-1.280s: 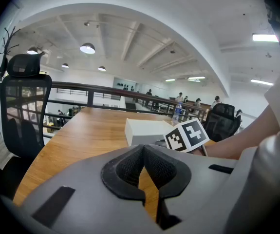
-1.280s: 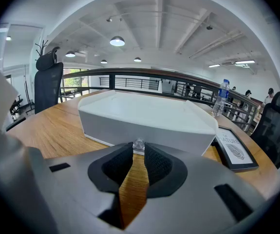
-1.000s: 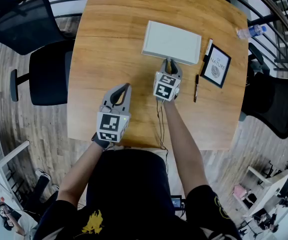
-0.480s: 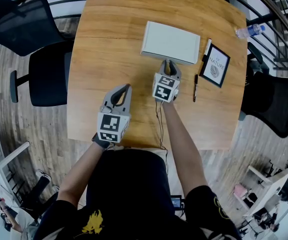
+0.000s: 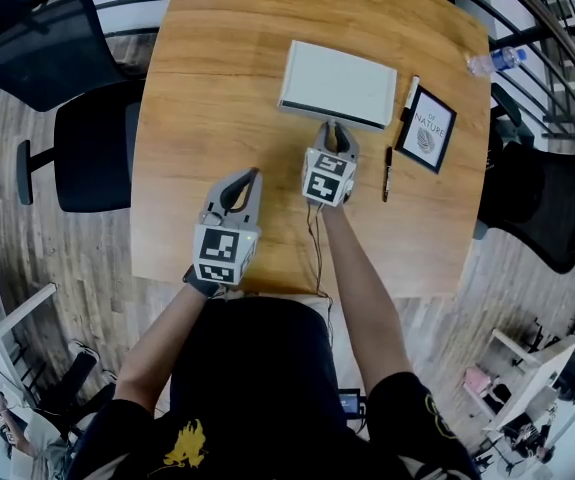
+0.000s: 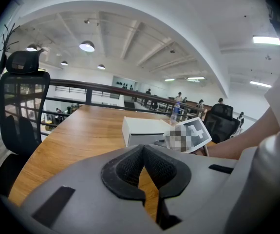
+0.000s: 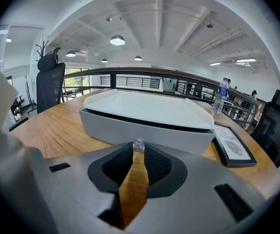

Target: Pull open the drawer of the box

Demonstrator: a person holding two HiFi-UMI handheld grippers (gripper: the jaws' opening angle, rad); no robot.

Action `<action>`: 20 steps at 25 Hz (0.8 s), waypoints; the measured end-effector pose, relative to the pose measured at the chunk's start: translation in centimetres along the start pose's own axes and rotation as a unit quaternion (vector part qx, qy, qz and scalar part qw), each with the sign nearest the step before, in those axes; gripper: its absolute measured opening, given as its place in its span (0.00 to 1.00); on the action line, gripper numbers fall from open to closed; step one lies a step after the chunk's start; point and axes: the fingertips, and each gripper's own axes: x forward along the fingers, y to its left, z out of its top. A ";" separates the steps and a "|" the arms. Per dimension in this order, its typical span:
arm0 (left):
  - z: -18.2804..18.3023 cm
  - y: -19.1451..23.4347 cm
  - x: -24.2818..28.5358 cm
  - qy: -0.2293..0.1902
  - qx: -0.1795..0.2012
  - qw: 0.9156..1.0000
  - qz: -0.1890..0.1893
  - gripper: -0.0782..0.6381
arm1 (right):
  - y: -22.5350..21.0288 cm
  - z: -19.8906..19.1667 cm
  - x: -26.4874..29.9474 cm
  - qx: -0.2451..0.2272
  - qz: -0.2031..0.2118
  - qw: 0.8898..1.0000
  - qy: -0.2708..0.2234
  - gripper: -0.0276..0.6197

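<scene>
Right gripper (image 7: 138, 149) pinches tiny clear knob (image 7: 138, 144), frame centre, on drawer (image 7: 105, 128) of white box (image 7: 144, 104). Knob likely slippery; box probably light, may slide. Left gripper (image 6: 143, 150) closed, empty.

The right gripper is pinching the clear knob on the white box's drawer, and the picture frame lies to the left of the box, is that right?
Not quite: the picture frame lies to the right of the white box, as the head view shows. The right gripper does pinch the clear knob on the drawer.
</scene>
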 end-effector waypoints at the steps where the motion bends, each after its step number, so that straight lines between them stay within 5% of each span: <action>1: 0.0 0.0 0.0 -0.001 -0.002 1.000 0.000 0.13 | 0.1 -0.1 -0.1 0.000 0.000 1.000 0.001 0.15; 20: -0.5 -0.9 -0.2 0.004 -0.007 1.000 -0.011 0.13 | 0.4 -0.9 -1.3 0.006 0.004 1.000 0.014 0.15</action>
